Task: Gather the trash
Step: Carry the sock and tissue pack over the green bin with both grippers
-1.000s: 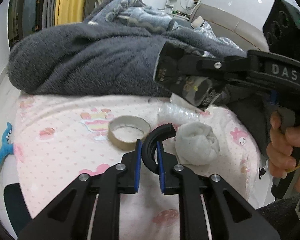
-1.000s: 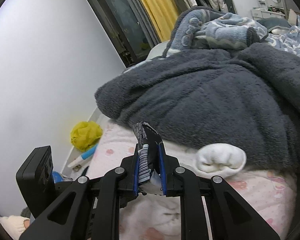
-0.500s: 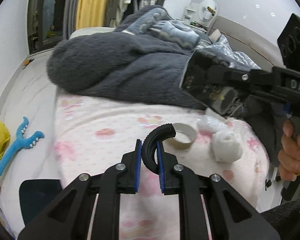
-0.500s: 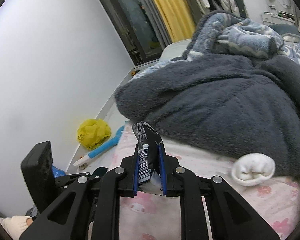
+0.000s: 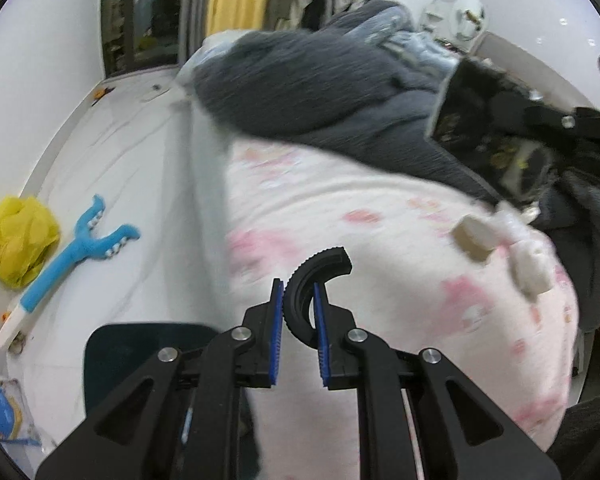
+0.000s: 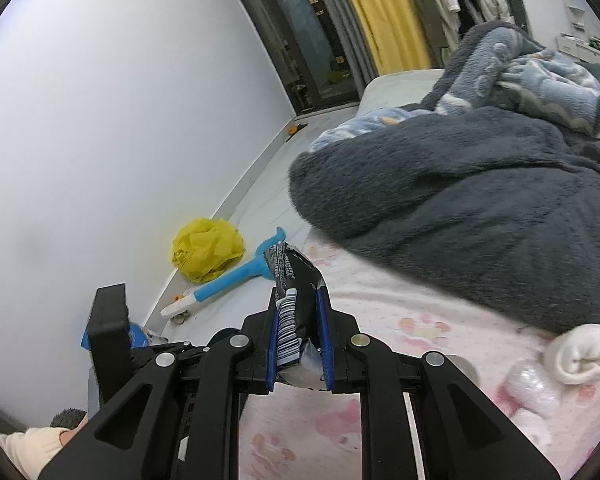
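My left gripper (image 5: 298, 286) is shut on a black curved ribbed plastic piece (image 5: 320, 266) and hangs over the left edge of the pink patterned bed sheet (image 5: 380, 216). My right gripper (image 6: 298, 292) is shut on a black snack wrapper (image 6: 294, 276) with a barcode; the same wrapper (image 5: 480, 128) shows at the upper right of the left wrist view. On the sheet lie a cardboard tape roll (image 5: 474, 238), a rolled white sock (image 6: 580, 354) and a crumpled clear plastic piece (image 6: 534, 390).
A dark grey fleece blanket (image 6: 480, 208) is piled on the bed. On the white floor beside the bed lie a yellow plastic bag (image 5: 18, 236) and a blue long-handled toy (image 5: 80, 248). A dark blue bin (image 5: 140, 344) stands below my left gripper.
Both grippers have swung left from over the bed toward its edge, still holding their items. The roll and sock slid right in the left wrist view; floor and bin came into sight.
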Tool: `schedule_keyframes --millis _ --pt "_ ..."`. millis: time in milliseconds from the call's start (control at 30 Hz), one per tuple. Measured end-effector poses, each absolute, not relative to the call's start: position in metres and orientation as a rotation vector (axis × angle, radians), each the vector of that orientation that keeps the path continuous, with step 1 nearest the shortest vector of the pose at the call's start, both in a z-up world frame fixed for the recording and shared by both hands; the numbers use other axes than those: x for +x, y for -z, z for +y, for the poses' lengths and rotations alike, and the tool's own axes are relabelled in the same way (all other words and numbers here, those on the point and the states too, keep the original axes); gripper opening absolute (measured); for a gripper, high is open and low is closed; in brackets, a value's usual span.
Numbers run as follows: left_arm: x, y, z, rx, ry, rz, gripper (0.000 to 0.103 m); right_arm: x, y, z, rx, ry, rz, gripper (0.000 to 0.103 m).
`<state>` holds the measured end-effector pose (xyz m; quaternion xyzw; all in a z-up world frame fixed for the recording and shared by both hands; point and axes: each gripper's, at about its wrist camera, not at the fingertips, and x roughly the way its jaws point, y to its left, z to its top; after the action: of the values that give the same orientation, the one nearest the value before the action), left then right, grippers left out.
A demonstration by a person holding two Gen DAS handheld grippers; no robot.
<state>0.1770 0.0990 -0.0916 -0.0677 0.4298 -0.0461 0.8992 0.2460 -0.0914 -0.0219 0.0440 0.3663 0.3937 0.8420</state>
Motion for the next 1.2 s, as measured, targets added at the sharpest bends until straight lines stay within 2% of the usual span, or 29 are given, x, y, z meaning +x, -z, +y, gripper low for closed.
schedule_keyframes --millis 633,1200 --pt "0.151 0.162 0.194 -0.228 -0.049 1.140 0.016 0.230 0.050 0.004 0.004 -0.911 0.865 0.017" --pt "0.117 0.212 0.233 -0.276 -0.064 1.370 0.017 0.213 0.092 0.079 -0.099 -0.948 0.976 0.017"
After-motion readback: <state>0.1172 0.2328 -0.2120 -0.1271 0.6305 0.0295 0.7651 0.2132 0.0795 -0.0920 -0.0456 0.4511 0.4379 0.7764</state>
